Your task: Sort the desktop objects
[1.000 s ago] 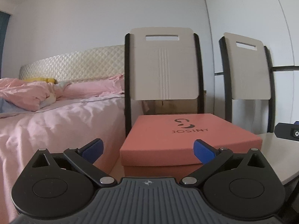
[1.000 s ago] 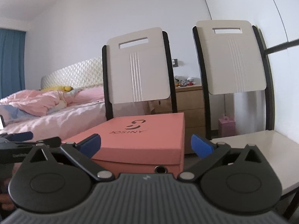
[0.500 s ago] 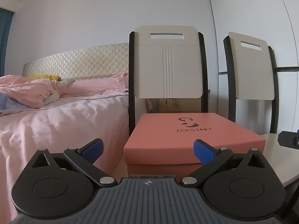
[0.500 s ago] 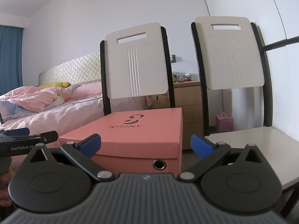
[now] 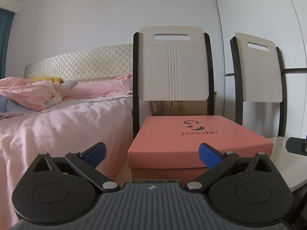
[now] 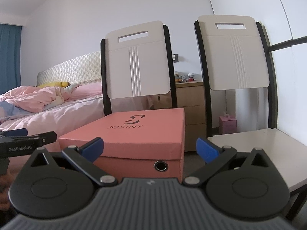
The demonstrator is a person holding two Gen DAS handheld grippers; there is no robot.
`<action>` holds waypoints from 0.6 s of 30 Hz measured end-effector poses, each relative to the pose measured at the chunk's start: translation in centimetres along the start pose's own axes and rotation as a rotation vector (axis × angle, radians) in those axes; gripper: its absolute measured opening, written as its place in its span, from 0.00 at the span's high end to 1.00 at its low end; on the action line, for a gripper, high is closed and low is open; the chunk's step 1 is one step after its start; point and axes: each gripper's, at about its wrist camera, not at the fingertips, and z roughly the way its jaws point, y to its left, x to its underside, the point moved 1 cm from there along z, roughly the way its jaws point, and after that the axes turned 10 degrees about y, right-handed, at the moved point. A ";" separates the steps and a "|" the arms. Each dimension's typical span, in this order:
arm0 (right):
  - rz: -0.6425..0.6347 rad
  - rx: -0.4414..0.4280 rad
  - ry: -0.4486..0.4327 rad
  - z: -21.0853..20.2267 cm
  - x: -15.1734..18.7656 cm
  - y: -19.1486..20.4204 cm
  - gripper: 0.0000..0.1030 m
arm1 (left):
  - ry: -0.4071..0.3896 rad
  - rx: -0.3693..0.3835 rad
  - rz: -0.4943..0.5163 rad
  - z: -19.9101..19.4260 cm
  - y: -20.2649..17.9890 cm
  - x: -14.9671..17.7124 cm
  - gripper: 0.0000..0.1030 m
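Shoebox (image 5: 193,143) lid shut (contents hidden), L gripper (image 5: 151,154) & R gripper (image 6: 149,148) fingers spread, empty

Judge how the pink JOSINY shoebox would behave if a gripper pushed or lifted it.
The shoebox looks like stiff cardboard with flat faces, so it would probably slide, not roll. Its separate lid might lift off alone. Contents are hidden, so weight is unclear.

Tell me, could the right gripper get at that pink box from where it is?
Probably yes. The right gripper is open and points at the pink box, with nothing between them. The box looks wider than the gap between the fingers, so gripping it whole seems doubtful; the lid's edge looks likelier.
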 end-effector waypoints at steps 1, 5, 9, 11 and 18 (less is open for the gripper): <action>0.000 0.002 0.000 0.0 0.0 0.0 0.00 | -0.001 -0.001 0.000 0.0 0.0 0.0 0.00; 0.001 0.009 0.000 0.1 0.0 0.0 0.00 | 0.000 -0.007 -0.001 0.1 -0.1 0.1 0.00; -0.003 0.015 0.001 0.1 0.1 0.0 0.00 | -0.003 -0.006 0.000 0.0 -0.1 0.2 0.00; -0.003 0.019 0.001 0.1 0.1 0.1 0.00 | -0.004 -0.006 0.002 0.0 -0.1 0.2 0.00; -0.004 0.030 0.001 0.0 0.1 0.0 0.00 | -0.009 -0.010 -0.001 0.0 0.0 0.3 0.00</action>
